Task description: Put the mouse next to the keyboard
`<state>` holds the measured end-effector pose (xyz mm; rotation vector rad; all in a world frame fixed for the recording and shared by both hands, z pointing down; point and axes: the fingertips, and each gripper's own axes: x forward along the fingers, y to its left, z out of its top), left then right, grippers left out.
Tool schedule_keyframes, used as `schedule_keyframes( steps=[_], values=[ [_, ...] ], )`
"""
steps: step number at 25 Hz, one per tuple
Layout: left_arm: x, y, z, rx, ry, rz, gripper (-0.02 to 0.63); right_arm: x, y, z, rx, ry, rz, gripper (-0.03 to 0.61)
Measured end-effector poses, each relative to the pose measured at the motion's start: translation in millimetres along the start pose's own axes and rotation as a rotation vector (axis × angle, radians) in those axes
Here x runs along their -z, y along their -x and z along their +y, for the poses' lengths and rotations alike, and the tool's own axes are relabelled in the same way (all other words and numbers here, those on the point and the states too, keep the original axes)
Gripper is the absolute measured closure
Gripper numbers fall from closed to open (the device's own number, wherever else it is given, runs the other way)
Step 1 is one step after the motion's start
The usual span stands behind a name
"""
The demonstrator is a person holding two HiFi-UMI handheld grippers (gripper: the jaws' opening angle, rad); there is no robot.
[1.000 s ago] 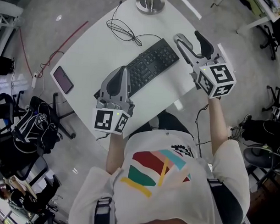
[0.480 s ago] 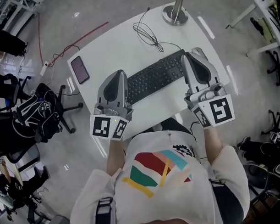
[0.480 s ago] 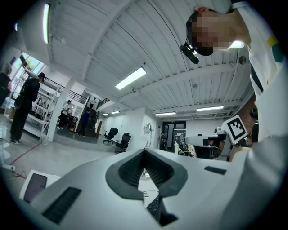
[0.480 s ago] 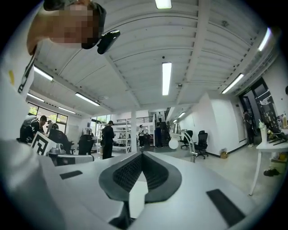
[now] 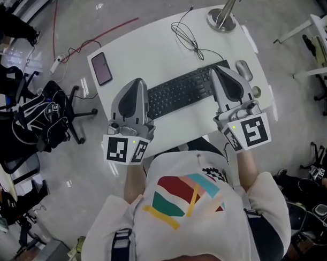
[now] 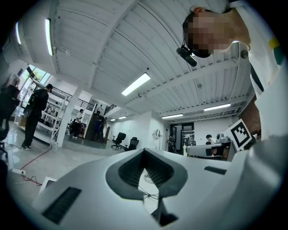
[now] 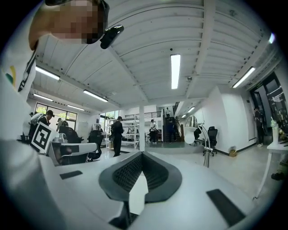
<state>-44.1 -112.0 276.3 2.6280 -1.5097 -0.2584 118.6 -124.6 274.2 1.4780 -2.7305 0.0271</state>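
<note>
Head view: a white table (image 5: pixel 150 46) carries the keyboard (image 5: pixel 181 93). Left hand-held gripper (image 5: pixel 137 82) and right hand-held gripper (image 5: pixel 214 71) hover clenched, empty. The mouse (image 5: pixel 244 70) lies just beside the keyboard's right end; probably light, hard and slick, best pinched across its sides.

Left claw (image 5: pixel 138 82) and right claw (image 5: pixel 215 72) both closed (empty), held level.

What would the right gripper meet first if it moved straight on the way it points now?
Probably nothing near: the right gripper, jaws shut, points level above the table; the lamp stands right of its line. Depth is unclear.
</note>
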Motion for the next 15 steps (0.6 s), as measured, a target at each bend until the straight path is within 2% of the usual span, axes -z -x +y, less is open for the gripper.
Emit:
schedule_keyframes(
  steps=[6, 15],
  values=[
    [-2.9, -0.6, 0.6, 0.006, -0.004, -0.01, 0.569, 2.1, 1.8, 0.4, 0.008, -0.001, 0.006, 0.568],
    [7.9, -0.9, -2.2, 0.012, 0.007, 0.017, 0.569, 10.4, 10.9, -9.1, 0.046, -0.03, 0.018, 0.568]
  ],
)
